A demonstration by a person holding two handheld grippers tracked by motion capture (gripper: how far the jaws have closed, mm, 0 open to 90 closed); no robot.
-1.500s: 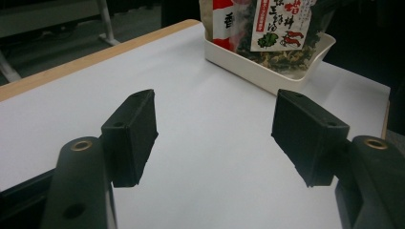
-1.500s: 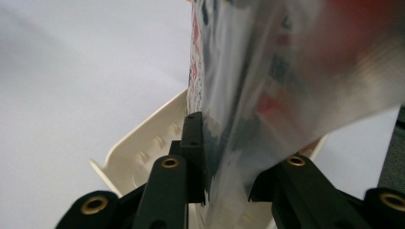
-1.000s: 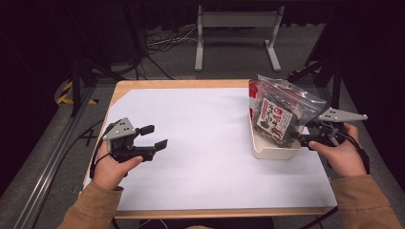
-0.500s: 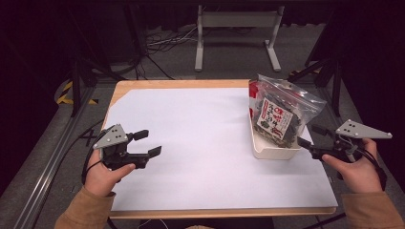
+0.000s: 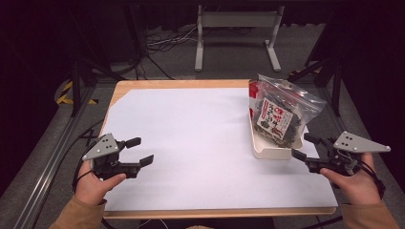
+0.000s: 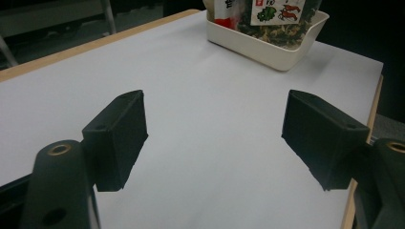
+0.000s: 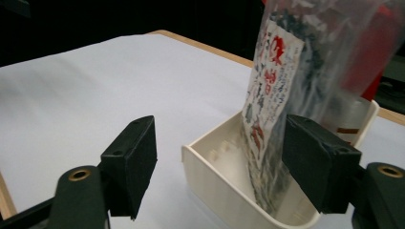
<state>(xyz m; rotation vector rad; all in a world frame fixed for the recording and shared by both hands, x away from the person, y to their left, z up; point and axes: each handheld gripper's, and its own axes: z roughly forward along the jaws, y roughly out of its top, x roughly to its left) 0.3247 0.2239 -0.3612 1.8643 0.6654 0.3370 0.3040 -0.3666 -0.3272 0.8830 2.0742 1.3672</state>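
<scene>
A clear snack bag with dark contents and a red-and-white label stands tilted in a cream tray at the table's right side. The right gripper view has the bag rising out of the tray just ahead of the jaws. My right gripper is open and empty, close to the tray's near right corner and apart from it. My left gripper is open and empty over the white sheet near the front left. In the left gripper view the tray sits far ahead.
A white sheet covers the wooden table. Beyond the table's far edge are a grey metal stand and cables on the floor. A rail runs along the left side.
Both hands have drawn back toward the near edge. The right gripper has come away from the tray and bag, to the right. The left gripper has shifted left and nearer.
</scene>
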